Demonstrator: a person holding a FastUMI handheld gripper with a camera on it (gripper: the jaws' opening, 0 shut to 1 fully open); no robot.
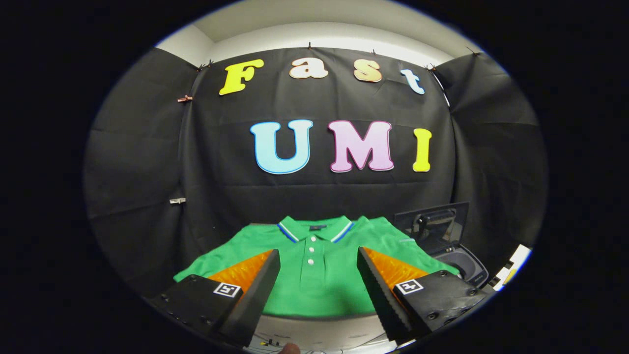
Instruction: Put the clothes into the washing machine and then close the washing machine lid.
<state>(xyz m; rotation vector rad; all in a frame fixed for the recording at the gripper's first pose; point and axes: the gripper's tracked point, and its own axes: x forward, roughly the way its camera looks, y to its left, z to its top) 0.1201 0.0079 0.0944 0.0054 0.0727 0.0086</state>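
A green polo shirt (pixel 314 268) with a striped collar and white buttons lies spread flat on a table, just ahead of and below my fingers. My gripper (pixel 318 255) hovers above the shirt's lower half, open, with nothing between its fingers. The washing machine (pixel 459 263) stands to the right of the shirt, beyond the right finger. Its dark lid (pixel 435 226) is raised upright and the tub opening shows below it.
The pale table edge (pixel 314 327) runs under the shirt's hem, between the fingers. Black cloth walls close the booth behind and on both sides. A white and yellow object (pixel 513 268) sits to the right of the washing machine.
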